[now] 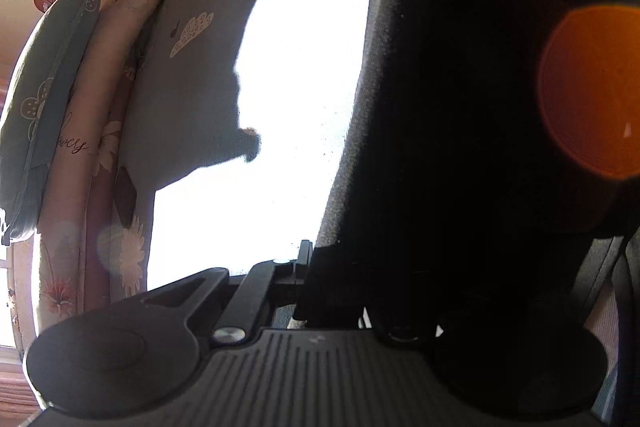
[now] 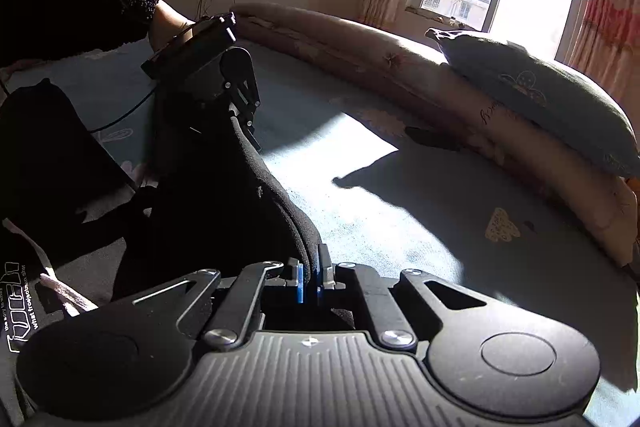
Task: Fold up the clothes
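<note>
Both tools clamped the black garment [image 2: 224, 203] over the bed [image 2: 400, 211] — right tool [image 2: 310, 273], left tool [image 2: 244, 123]; uneven pulling risked slipping fabric — a crooked fold

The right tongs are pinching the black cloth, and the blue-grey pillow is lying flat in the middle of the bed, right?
Nearly. The right tongs are pinching the black cloth, but the blue-grey pillow isn't in the middle of the bed. The right wrist view shows it at the bed's edge, resting on the rolled pink quilt.
</note>
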### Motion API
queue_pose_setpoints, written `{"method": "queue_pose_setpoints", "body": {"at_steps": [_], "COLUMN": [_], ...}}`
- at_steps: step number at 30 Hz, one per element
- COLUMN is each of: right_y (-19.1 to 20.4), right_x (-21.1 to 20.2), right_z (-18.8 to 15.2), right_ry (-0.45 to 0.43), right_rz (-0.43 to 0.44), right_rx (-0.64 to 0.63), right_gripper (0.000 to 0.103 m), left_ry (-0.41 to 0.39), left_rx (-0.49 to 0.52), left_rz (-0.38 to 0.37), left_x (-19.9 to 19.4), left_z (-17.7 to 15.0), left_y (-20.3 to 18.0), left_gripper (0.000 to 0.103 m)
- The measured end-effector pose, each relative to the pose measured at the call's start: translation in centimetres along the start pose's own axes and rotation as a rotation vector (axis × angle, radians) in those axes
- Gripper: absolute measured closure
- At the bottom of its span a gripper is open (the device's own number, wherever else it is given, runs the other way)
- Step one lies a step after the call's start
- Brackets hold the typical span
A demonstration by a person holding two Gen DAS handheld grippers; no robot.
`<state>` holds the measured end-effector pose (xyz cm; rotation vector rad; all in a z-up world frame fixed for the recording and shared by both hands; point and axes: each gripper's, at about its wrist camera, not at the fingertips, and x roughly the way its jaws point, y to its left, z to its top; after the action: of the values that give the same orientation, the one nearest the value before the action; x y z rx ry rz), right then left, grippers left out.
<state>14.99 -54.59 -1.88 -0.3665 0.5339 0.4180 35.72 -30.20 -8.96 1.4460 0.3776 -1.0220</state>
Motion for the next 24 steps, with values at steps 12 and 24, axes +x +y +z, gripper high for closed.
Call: {"method": "queue_pose_setpoints", "body": {"at_steps": [12, 24], "right_y": [4.3, 10.1], "right_x": [-1.8, -5.2], "right_z": [1.3, 2.3], "right_ry": [0.082, 0.184], "right_rz": [-0.097, -0.213], "right_rx": [-0.117, -0.3], "right_gripper": [0.097, 0.097], "left_ry": [-0.027, -0.118], "left_rx": [-0.108, -0.157], "left_rz": [0.084, 0.109], "left_x": [-8.1, -17.5], "left_z": [-0.7, -0.7], "left_y": [-1.6, -5.6], "left_gripper": [0.103, 0.103]}}
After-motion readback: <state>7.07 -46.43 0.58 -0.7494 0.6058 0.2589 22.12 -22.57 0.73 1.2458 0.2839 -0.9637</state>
